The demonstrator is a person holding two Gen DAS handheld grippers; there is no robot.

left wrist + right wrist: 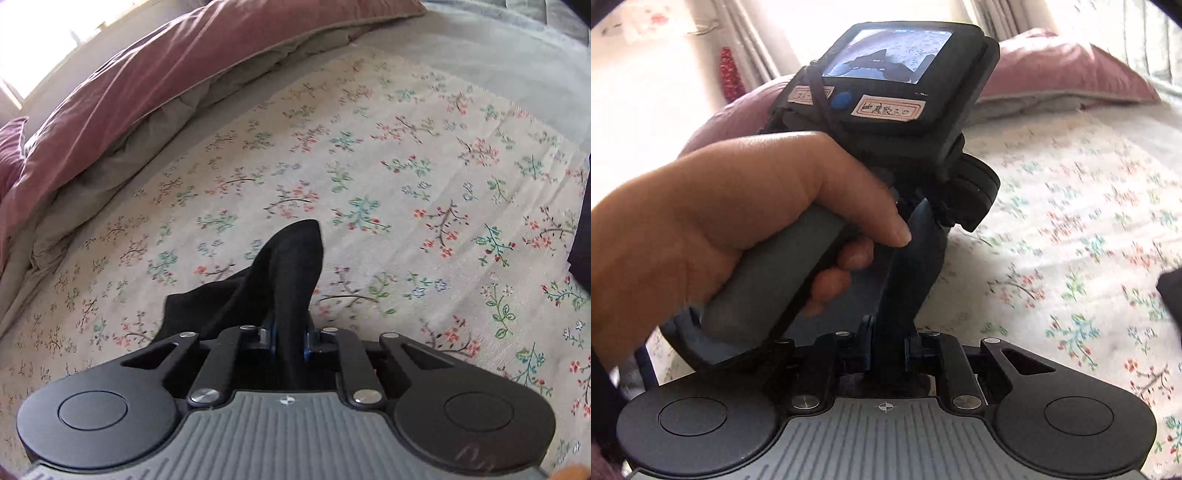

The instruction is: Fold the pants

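Left gripper (pixel 288 295) fingers clamped on a bunched fold of the black pants (pixel 280 273), cloth lifted clear of the bed. Right gripper (pixel 890 295) fingers likewise pinched together on dark cloth, close behind the person's left hand (pixel 738 221) on its grey handle. Beneath: floral bedspread (pixel 424 177), flat, covering the bed. Pink pillow (pixel 155 81) along the far edge. Bright window and pale curtains (pixel 746 40) beyond.

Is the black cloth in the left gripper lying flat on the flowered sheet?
No, the black cloth stands up bunched between the shut fingers of the left gripper, above the flowered sheet.
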